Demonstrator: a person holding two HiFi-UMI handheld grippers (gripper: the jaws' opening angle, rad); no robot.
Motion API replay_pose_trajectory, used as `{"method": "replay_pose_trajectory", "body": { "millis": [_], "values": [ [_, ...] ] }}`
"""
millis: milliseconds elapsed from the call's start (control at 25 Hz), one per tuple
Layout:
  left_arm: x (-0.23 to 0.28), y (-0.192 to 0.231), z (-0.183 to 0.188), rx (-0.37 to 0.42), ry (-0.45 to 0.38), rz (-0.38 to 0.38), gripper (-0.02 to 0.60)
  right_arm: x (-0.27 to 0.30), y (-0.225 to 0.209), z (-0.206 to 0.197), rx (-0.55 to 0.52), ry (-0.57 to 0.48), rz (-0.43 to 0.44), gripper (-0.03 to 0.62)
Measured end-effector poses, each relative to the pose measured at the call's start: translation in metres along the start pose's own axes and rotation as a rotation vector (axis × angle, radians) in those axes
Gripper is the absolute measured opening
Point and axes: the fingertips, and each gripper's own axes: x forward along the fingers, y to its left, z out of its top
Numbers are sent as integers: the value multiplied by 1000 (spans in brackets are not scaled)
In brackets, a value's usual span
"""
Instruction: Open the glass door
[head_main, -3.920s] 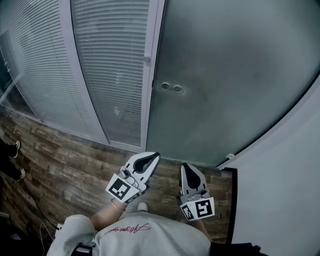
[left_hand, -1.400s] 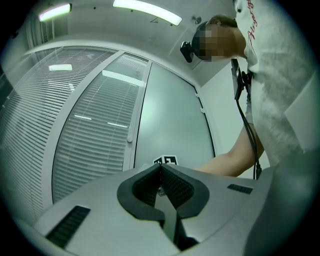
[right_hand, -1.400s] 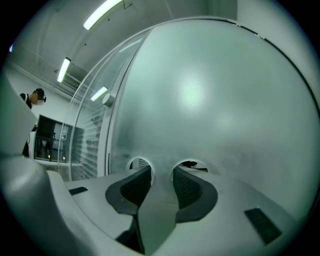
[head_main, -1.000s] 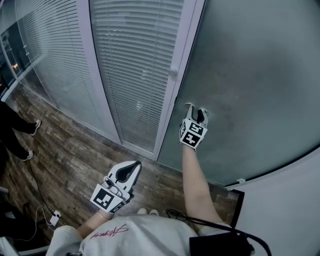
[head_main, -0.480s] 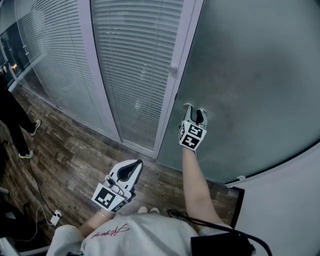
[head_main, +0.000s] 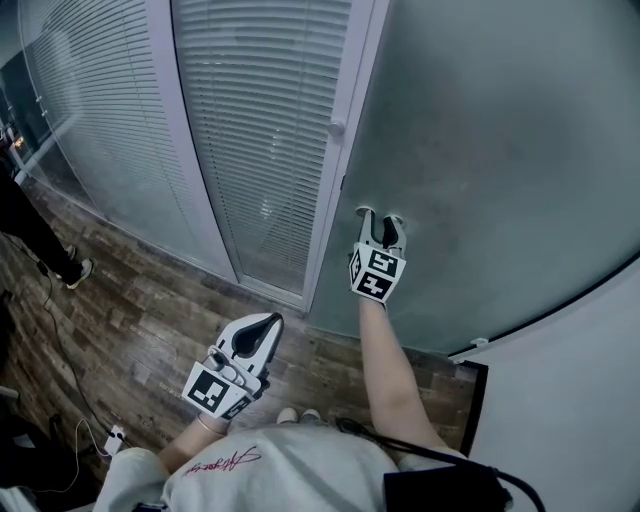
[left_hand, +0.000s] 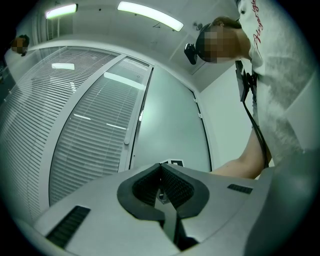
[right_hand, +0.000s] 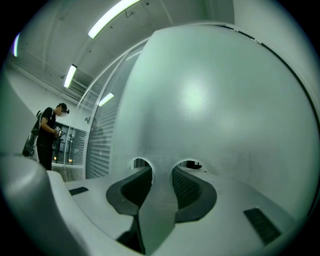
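Note:
The frosted glass door (head_main: 480, 150) fills the upper right of the head view, with its left edge against a white frame post (head_main: 345, 150). My right gripper (head_main: 381, 217) is stretched out to it at arm's length. In the right gripper view its fingertips sit in two round holes (right_hand: 140, 163) in the glass door (right_hand: 215, 100). The right gripper (right_hand: 162, 170) is shut on the strip of glass between them. My left gripper (head_main: 268, 320) hangs low by my body, shut and empty. Its jaw tips meet in the left gripper view (left_hand: 161, 165).
Left of the door are glass panels with white blinds (head_main: 260, 130). A small knob (head_main: 336, 128) sits on the frame post. A white wall (head_main: 570, 400) stands at the right. A person (head_main: 30, 235) stands at the far left on the wood floor (head_main: 130, 310), where a cable with an adapter (head_main: 115, 435) lies.
Seconds ago both grippers hung low before the door. Over the last second the right gripper, in the door's holes, has shifted a little left. The left gripper kept still. The person's legs at the left moved.

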Motion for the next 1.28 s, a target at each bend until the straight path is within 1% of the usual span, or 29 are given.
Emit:
{"method": "replay_pose_trajectory", "body": {
  "millis": [200, 360, 560, 720, 840, 1280],
  "values": [
    [-8, -9, -7, 7, 25, -49, 12, -16, 4, 1, 4, 2, 0, 135],
    [-11, -14, 5, -8, -9, -62, 12, -30, 8, 4, 5, -8, 0, 135],
    [-20, -18, -1, 0, 9, -85, 12, -50, 12, 4, 3, -14, 12, 134],
    [-20, -25, 7, 0, -11, -91, 12, -66, 15, 5, -1, -21, 27, 135],
    [-24, -33, 5, 8, -7, -103, 12, -81, 18, 5, -1, -28, 38, 134],
    [-36, -73, 14, 5, -40, -66, 12, -133, 28, 7, -1, -35, 112, 135]
  ]
}}
